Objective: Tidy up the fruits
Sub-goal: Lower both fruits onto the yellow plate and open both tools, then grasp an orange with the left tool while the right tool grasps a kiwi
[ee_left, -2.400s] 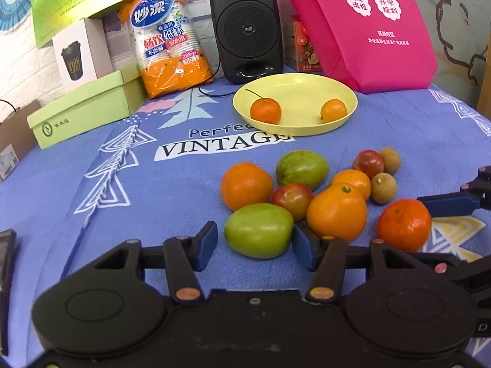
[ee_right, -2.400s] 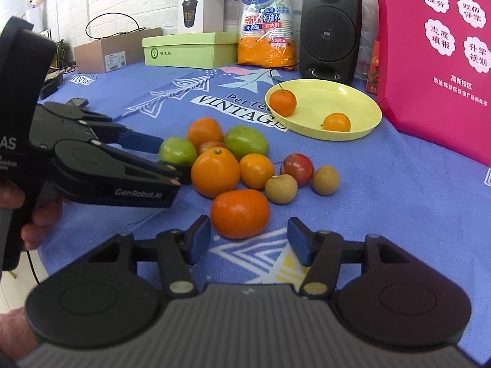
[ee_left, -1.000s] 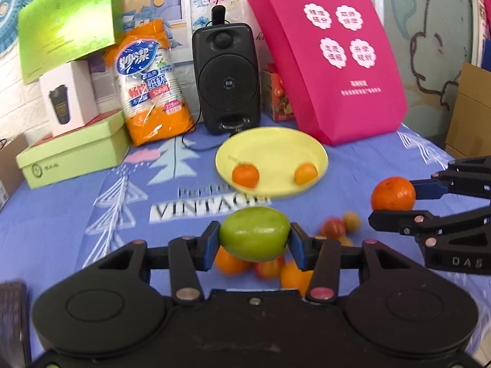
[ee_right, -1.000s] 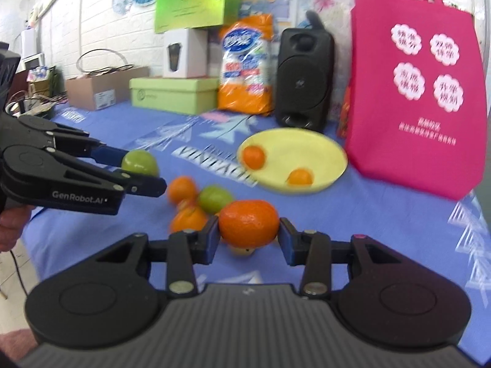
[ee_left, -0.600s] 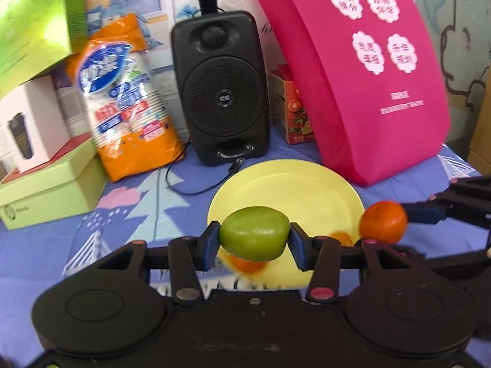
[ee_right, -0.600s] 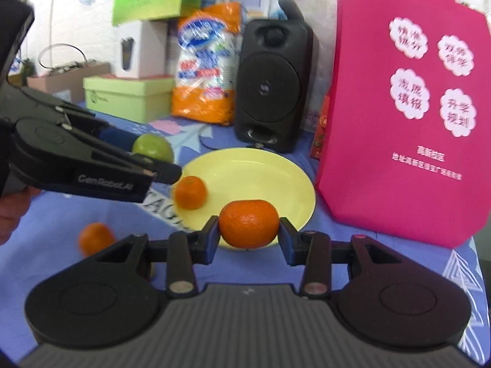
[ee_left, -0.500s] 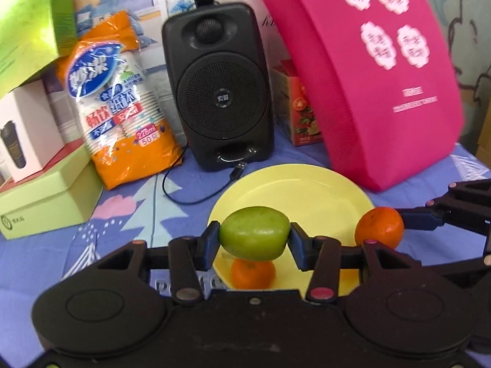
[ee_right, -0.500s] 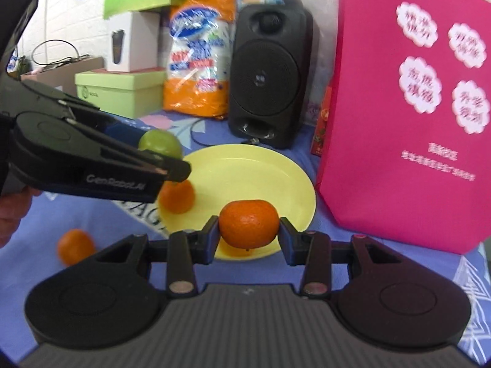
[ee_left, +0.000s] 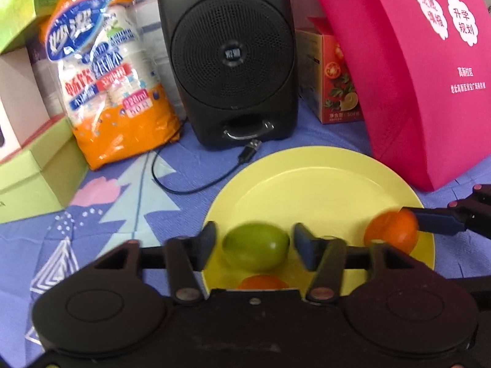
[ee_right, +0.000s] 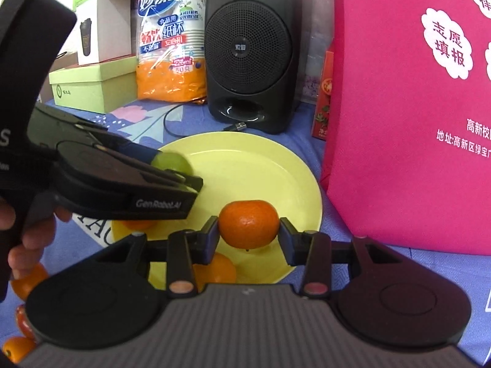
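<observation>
Two handheld grippers hover over one yellow plate (ee_left: 322, 184). The left gripper (ee_left: 254, 243) has its fingers spread, with gaps either side of a blurred green fruit (ee_left: 256, 245) over the plate's near left edge. The right gripper (ee_right: 248, 230) clamps an orange mandarin (ee_right: 248, 228) above the plate's near edge. Two more orange fruits on the plate are partly hidden. A blue patterned tablecloth (ee_left: 122, 202) carries a black speaker (ee_left: 230, 58) and a pink bag (ee_left: 414, 76) behind.

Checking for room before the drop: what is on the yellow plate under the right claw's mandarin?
Below the mandarin in the right claw, the yellow plate shows bare surface; another orange fruit lies nearer, partly hidden by the claw's body.
</observation>
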### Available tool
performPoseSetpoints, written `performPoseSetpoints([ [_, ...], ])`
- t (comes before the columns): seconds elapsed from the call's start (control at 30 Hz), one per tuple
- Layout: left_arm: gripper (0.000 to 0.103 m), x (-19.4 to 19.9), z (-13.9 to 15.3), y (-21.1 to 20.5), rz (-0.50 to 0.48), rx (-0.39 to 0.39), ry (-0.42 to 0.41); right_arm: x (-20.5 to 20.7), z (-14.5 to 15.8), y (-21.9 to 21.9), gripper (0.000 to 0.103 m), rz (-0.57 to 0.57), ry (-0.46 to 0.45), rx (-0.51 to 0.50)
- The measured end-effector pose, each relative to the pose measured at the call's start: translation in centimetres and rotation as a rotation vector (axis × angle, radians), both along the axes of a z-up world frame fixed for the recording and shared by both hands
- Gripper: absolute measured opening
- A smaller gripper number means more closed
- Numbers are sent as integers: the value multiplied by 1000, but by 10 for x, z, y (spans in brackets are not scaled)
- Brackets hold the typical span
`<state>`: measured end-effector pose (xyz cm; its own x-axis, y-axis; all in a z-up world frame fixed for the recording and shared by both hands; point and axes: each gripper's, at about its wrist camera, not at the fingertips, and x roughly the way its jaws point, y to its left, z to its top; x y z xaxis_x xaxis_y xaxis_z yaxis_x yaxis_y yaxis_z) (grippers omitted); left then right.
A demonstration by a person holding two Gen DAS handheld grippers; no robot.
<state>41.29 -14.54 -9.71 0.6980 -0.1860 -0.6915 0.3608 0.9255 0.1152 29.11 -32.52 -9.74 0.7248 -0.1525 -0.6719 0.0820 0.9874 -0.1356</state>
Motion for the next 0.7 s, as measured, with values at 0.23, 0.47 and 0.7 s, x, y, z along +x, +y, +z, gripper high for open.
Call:
performPoseSetpoints([
  [0.23, 69, -46, 40, 23, -26, 24, -107, -25, 27, 8, 47, -6, -58, -37],
  [0.47, 67, -128, 66, 58, -52, -27, -159, -94, 55, 32, 47, 17, -129, -31],
  [0.7, 63, -215, 44, 81, -25, -37, -152, -163, 43, 68, 47, 51, -117, 12],
])
